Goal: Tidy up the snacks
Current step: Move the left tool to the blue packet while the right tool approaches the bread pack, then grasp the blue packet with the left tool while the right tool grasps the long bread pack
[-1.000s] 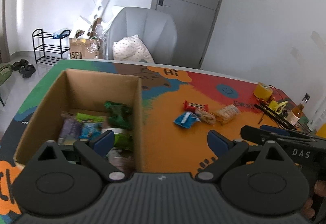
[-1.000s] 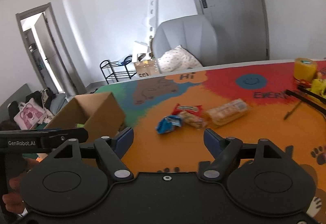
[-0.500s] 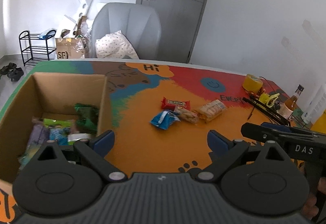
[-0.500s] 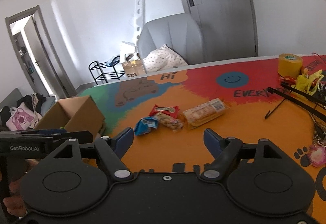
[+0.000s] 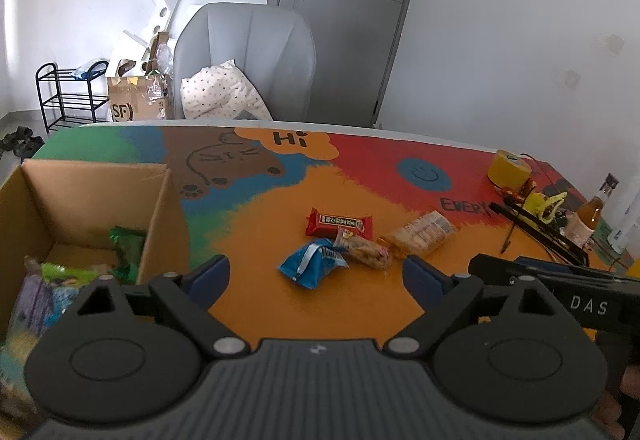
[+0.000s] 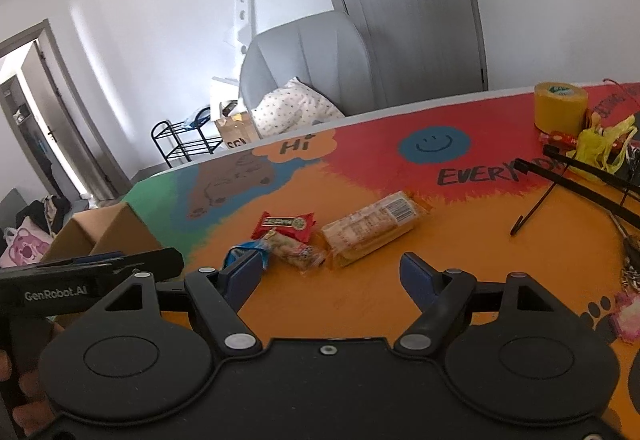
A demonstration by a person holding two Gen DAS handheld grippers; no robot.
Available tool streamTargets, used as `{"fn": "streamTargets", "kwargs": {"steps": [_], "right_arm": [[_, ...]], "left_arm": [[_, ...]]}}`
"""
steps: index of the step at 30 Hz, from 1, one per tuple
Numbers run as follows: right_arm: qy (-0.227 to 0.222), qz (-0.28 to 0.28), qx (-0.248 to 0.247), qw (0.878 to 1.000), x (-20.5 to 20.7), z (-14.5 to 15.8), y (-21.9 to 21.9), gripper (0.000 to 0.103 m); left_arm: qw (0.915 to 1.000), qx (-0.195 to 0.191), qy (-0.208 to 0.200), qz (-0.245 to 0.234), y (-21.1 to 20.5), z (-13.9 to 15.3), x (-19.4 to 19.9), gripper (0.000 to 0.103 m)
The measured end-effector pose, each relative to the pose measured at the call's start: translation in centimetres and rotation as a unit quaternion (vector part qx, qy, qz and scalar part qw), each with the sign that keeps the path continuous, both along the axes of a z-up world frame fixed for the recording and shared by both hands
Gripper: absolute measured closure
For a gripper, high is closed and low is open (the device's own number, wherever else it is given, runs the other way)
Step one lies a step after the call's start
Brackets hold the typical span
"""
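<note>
- Left claw (image 5: 316, 276): jaws wide apart and empty, having just narrowed a little, nothing between the pads.
- Right claw (image 6: 330, 276): jaws spread about as wide, also empty.
- Just ahead of both claws on the orange patch of the counter (image 5: 320, 312) sits the crumpled blue foil snack packet (image 5: 312, 265), touching the small pink-speckled candy bar wrapper (image 6: 294, 252).
- Beyond those: the red rectangular snack bar (image 5: 339, 225), and the clear-wrapped cracker pack (image 6: 370, 226) just right of it.
- Beside the left claw's left finger, the open brown cardboard box (image 5: 160, 208) already holds several packets.
- Risk — the wrappers overlap, so a closing claw could pinch two at once or push the light blue packet away.
- Risk — both claws aim at one cluster; they could collide.
</note>
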State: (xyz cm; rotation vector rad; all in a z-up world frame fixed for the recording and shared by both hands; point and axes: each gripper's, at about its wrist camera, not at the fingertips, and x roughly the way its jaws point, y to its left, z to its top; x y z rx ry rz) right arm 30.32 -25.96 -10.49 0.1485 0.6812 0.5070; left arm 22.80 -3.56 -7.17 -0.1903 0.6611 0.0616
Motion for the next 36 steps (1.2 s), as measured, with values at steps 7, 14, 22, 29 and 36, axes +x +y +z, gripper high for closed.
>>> {"fn": "streamTargets", "kwargs": {"steps": [7, 14, 22, 29, 36], "right_arm": [[0.021, -0.010, 0.001, 1.000, 2.2, -1.5, 0.1, 0.027], [0.040, -0.022, 0.001, 0.999, 4.6, -3.2, 0.7, 0.027], [0.055, -0.038, 0.006, 0.998, 7.1, -4.6, 1.7, 0.027], [0.057, -0.052, 0.000, 0.997, 8.8, -5.2, 3.0, 0.020], [0.048, -0.060, -0.027, 0.997, 9.9, -5.4, 5.2, 0.019]], "left_arm": [[0.9997, -0.001, 0.022, 0.005, -0.2, -2.0, 3.0, 0.026], [0.9989, -0.004, 0.039, 0.024, 0.0, -4.0, 5.1, 0.031], [0.9982, -0.015, 0.036, 0.046, 0.1, -5.4, 6.8, 0.030], [0.9976, -0.023, 0.049, 0.043, 0.0, -6.6, 7.7, 0.041], [0.9978, -0.021, 0.044, 0.044, 0.3, -6.8, 7.9, 0.059]]}}
